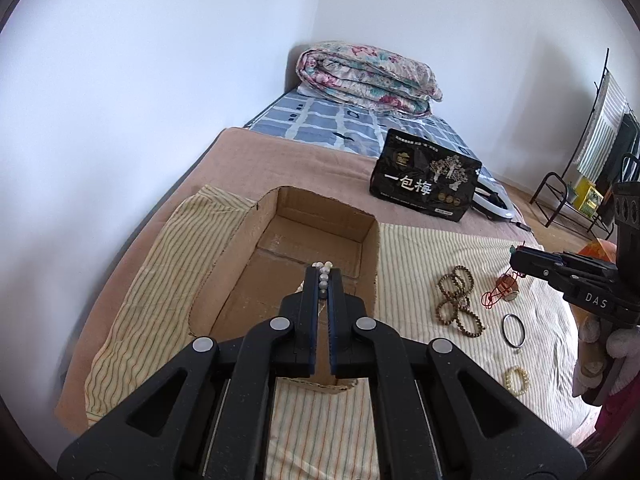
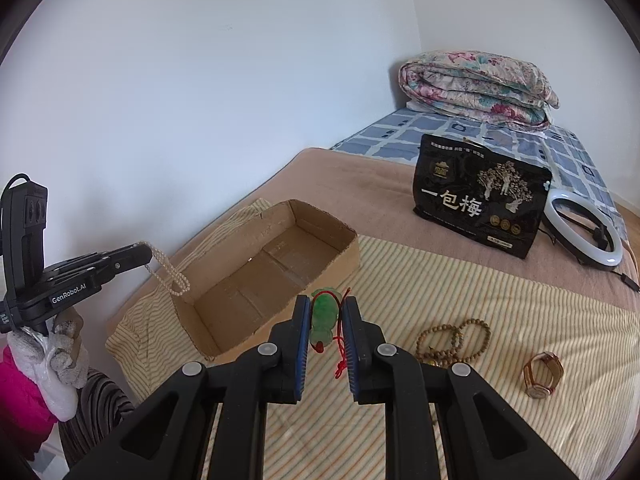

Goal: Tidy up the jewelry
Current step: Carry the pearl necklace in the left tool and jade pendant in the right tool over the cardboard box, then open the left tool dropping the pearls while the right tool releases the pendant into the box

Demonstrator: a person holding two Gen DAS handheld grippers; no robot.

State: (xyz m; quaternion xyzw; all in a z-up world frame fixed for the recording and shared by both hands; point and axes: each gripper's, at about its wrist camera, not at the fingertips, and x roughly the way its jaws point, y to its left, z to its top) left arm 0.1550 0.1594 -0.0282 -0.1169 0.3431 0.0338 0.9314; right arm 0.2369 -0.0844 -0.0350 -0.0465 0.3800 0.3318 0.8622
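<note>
Up above the open cardboard box [image 1: 280,236], a string of small white pearls [image 2: 168,274] is pinched between the pressed-together fingers of the left gripper [image 1: 323,276], and loops of it hang down by the box's near end. A green jade pendant [image 2: 325,314] on a thin red cord is squeezed between the blue pads of the right gripper [image 2: 326,312], held over the cloth just beside the box. On the striped yellow cloth [image 2: 440,280], brown wooden bead bracelets [image 2: 454,338] are laid in curls, and a watch [image 2: 542,374] with a tan strap is seen near them. A thin dark bangle [image 1: 513,330] and a little pale bead bracelet [image 1: 517,378] are also laid there. Farther back on the bed, a black snack bag [image 2: 482,196] is stood up, with a round ring light [image 2: 584,230] beside it and a folded flowery quilt [image 2: 476,88] by the white wall.
</note>
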